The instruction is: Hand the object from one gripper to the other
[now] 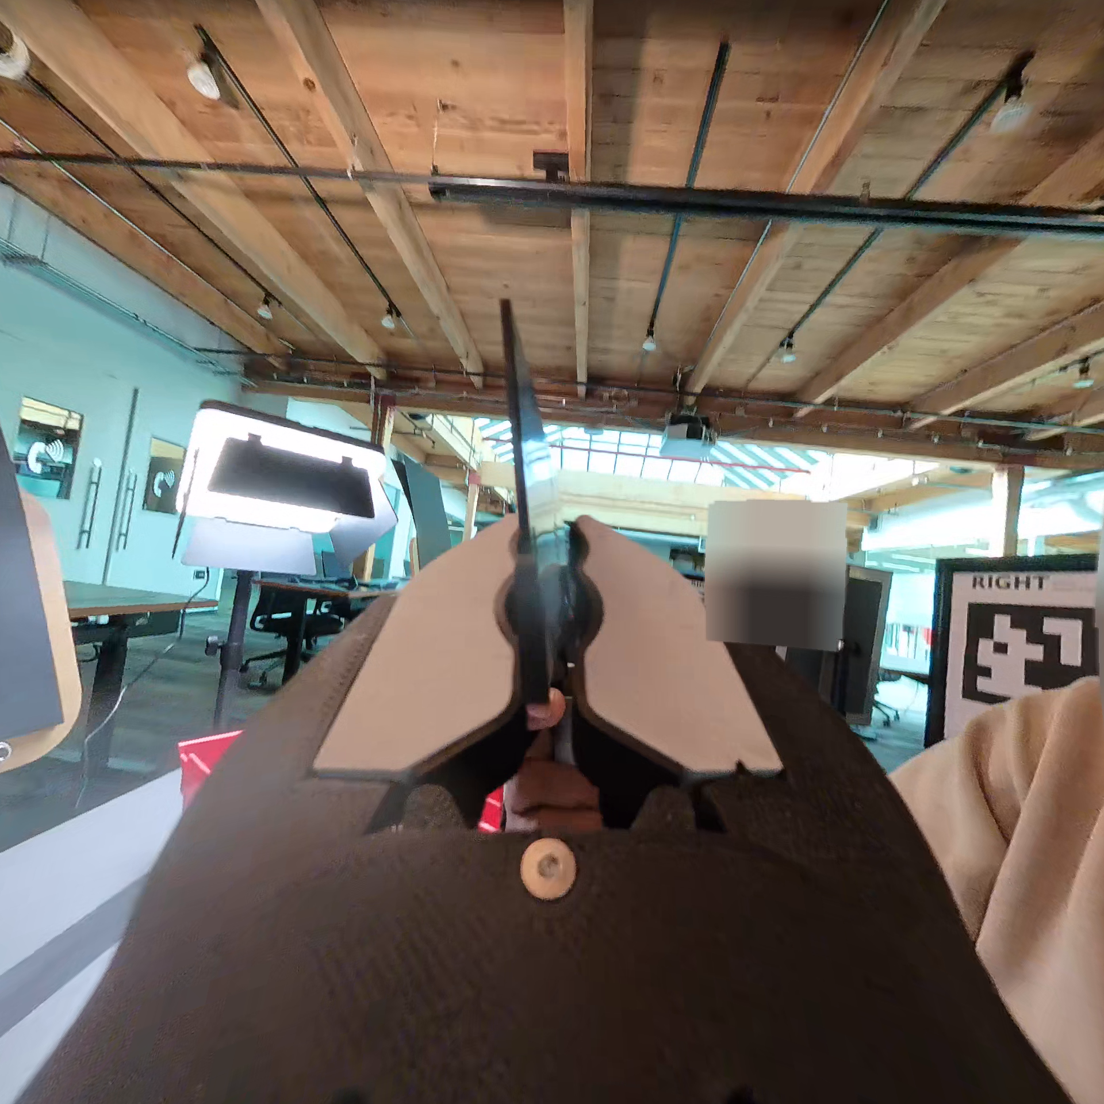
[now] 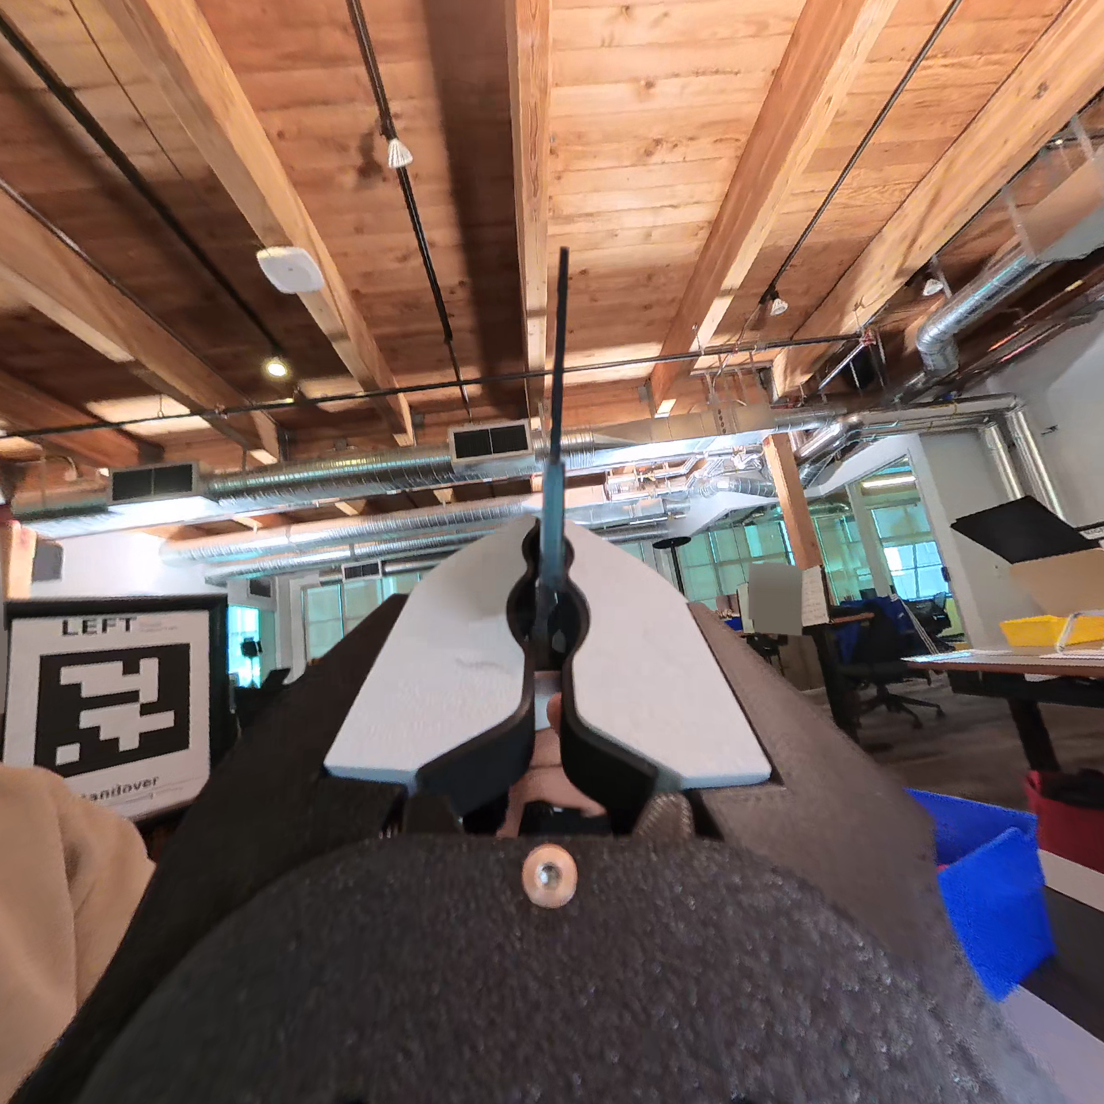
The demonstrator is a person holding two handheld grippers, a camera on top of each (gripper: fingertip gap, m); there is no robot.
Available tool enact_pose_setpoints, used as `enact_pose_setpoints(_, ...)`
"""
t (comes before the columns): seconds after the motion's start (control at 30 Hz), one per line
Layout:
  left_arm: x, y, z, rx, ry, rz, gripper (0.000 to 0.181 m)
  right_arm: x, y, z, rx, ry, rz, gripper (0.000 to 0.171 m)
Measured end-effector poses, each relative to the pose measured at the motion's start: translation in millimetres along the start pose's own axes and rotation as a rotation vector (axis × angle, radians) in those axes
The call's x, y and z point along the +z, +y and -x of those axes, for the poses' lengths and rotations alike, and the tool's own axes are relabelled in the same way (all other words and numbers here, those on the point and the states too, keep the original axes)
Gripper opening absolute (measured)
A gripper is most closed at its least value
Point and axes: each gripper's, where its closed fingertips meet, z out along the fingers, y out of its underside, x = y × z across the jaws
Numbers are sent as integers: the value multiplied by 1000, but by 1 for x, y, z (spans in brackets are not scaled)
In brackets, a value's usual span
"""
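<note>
Two claws, left [image 1: 546,531] and right [image 2: 552,526], each clench a thin dark card [image 1: 526,454] [image 2: 555,454] edge-on between their fingers, jutting beyond the tips.

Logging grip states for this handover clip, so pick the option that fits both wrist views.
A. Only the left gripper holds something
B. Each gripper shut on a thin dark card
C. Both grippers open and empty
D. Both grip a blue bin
B: the left gripper pinches a thin dark card edge-on, and the right gripper likewise clamps a thin dark card.
</note>
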Motion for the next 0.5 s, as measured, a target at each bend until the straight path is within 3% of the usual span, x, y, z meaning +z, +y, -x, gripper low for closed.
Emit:
enact_pose_setpoints(0.03, 2, 4, 0, 5, -1, 17, 4, 0, 4, -2, 15, 9, -6, 2)
enact_pose_setpoints(0.13, -1, 6, 11, 11, -79, 91, 4, 0, 12, -14, 30, 55, 49, 4)
enact_pose_setpoints(0.23, -13, -4, 28, -1, -178, 118, 3, -12, 8, -41, -116, 163, 175, 19)
enact_pose_setpoints(0.3, -22, -5, 41, 15, -249, 173, 3, -24, 0, -59, -350, 245, 315, 34)
enact_pose_setpoints(0.43, -31, -5, 52, 0, -282, 219, 3, -58, 3, -89, -1044, 415, 809, 57)
enact_pose_setpoints(0.5, -30, 2, 55, 0, -281, 232, 3, -70, 15, -98, -1223, 442, 1014, 70)
